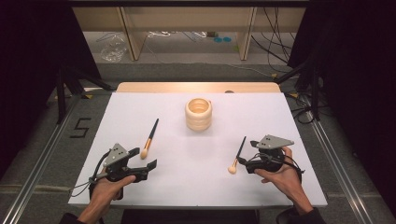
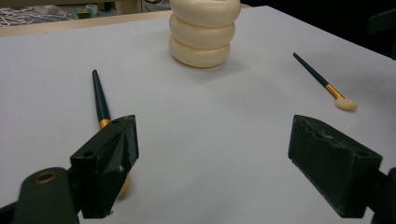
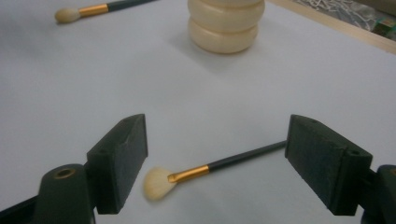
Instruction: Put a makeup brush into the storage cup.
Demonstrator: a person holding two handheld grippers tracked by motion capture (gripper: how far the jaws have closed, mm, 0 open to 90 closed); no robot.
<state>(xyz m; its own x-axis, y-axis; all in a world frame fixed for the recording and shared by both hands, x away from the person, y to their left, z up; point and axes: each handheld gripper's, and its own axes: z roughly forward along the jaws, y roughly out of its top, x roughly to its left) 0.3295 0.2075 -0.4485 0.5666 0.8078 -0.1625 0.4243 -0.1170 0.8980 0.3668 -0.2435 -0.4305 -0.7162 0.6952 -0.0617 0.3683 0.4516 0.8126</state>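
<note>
Straddling right brush (image 3: 219,165), right gripper (image 3: 215,163) spread, left gripper (image 2: 212,161) spread, holder (image 1: 198,114) seemingly unobstructed.

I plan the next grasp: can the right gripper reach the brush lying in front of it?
Probably yes: the right gripper is open, and the brush lies flat between its fingers, nothing covering it.

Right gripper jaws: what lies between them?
In the right gripper view, a brush lies on the white table between the open jaws of the right gripper, bristles near one jaw, handle reaching toward the other; neither visibly presses it.
</note>
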